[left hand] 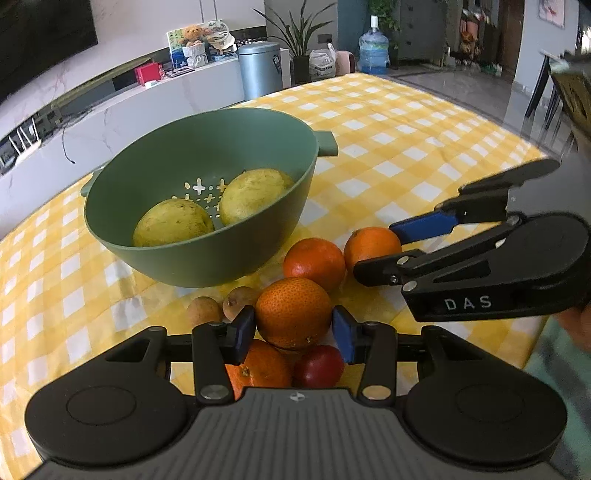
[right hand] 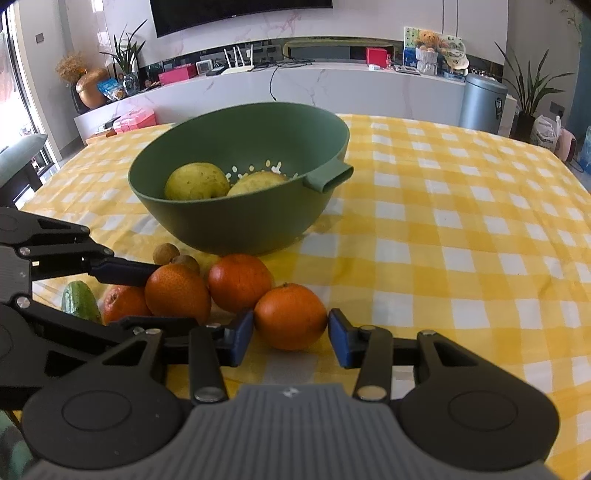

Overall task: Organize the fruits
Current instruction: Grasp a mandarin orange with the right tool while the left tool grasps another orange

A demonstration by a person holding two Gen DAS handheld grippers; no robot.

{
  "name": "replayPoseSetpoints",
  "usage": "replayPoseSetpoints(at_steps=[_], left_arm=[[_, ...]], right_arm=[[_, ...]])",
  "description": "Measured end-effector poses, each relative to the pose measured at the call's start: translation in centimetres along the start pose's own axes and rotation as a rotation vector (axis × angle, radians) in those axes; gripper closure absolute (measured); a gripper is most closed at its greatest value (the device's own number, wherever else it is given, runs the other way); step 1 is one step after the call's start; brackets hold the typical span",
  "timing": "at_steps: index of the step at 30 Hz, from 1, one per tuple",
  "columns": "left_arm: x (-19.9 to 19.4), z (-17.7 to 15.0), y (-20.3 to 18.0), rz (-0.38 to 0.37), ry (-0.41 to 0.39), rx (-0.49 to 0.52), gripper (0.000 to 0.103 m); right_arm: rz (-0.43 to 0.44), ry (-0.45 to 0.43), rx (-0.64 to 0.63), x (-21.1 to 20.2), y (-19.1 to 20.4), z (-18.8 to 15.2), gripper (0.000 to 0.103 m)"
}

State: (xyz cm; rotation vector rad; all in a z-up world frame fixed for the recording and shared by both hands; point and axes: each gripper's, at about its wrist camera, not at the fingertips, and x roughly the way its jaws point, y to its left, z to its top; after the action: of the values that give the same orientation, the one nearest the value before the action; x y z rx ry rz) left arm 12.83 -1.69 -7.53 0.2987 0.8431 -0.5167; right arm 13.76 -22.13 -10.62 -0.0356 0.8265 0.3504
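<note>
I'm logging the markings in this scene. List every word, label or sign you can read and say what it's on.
"DAS": white letters on the black body of the right gripper, seen from the left wrist camera.
Small logo on the gray trash can: too small to read.
Mark under the TV: too blurred to read.
Printing on the water jug and on the pink boxes: not readable.
</note>
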Motion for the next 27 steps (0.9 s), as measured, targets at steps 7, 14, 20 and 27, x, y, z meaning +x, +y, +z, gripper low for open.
replayPoseSetpoints(at_steps=[7,14,20,27], left_arm=[[-1.2,0.1,1.5,-0.048,-0.027,-0.089,0.052],[-1.2,0.2,1.8,-0.055,-0.023,-0.111,0.052],[-1.1,0.2,2.0,-0.055,-0.023,-0.127,0.052],[-1.9,0.5,2.2,-0.057,-0.051,-0.132,0.052]], right_arm=[[0.005,-0.009,0.013,-0.4,-0.2,0.0,0.062],[0.009,0.013,0.007,-0.1,-0.2,0.0,0.06],[0.016,0.034,-0.017,0.8,0.2,0.0,0.056],[0.026,0.007,-0.027,0.2,0.3,0.0,0.061]])
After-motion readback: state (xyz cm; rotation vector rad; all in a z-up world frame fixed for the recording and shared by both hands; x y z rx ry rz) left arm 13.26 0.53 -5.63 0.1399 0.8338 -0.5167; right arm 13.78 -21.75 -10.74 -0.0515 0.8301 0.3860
